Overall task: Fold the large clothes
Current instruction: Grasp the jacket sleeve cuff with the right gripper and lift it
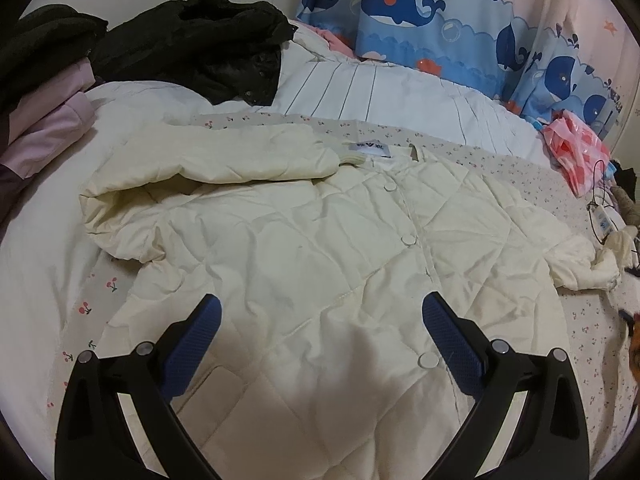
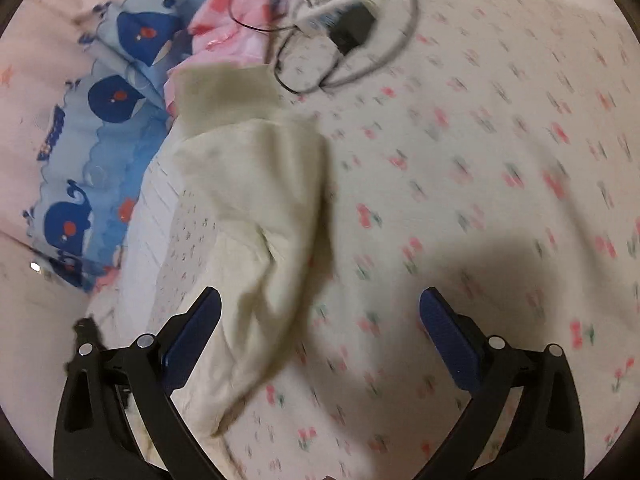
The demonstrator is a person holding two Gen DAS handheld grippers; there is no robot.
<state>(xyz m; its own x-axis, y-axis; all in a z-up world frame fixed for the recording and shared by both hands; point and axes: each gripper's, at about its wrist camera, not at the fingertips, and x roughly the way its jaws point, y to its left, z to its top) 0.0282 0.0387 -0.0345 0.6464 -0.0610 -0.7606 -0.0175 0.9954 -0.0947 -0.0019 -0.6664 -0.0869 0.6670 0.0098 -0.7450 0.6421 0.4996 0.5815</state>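
Cream quilted jacket (image 1: pixel 320 248), puffy and stitched in diamonds, lies front-up on a bed in the left wrist view, closed by a column of round cream buttons (image 1: pixel 408 240). One sleeve (image 1: pixel 208 164) is folded across the chest toward the collar, where a small white label (image 1: pixel 370 150) shows; the other sleeve (image 1: pixel 576 264) stretches to the right edge of the bed. Beneath it is a pale bedsheet printed with small red cherries (image 1: pixel 520 176), and farther back a white striped quilt (image 1: pixel 400 92). A heap of black fuzzy clothes (image 1: pixel 192 44) and a folded lilac garment (image 1: pixel 48 136) sit at the back left. A blue curtain printed with whales (image 1: pixel 440 12) hangs behind, and a pink checked plastic bag (image 1: pixel 576 152) lies at the right. The left tool (image 1: pixel 320 336) hangs over the jacket's lower front, its blue ribbed pads wide apart with nothing between them.

In the right wrist view, blurred by motion, the outstretched cream sleeve (image 2: pixel 264 216) runs up the cherry-print sheet (image 2: pixel 480 160), ending in a ribbed cuff (image 2: pixel 224 88). The right tool (image 2: pixel 320 340) is spread wide and empty; the sleeve passes just inside its left pad, though contact cannot be told. Thin black cords (image 2: pixel 296 60) and a dark small object (image 2: pixel 356 28) lie beyond, too smeared to identify. The whale curtain (image 2: pixel 92 152) fills the left.
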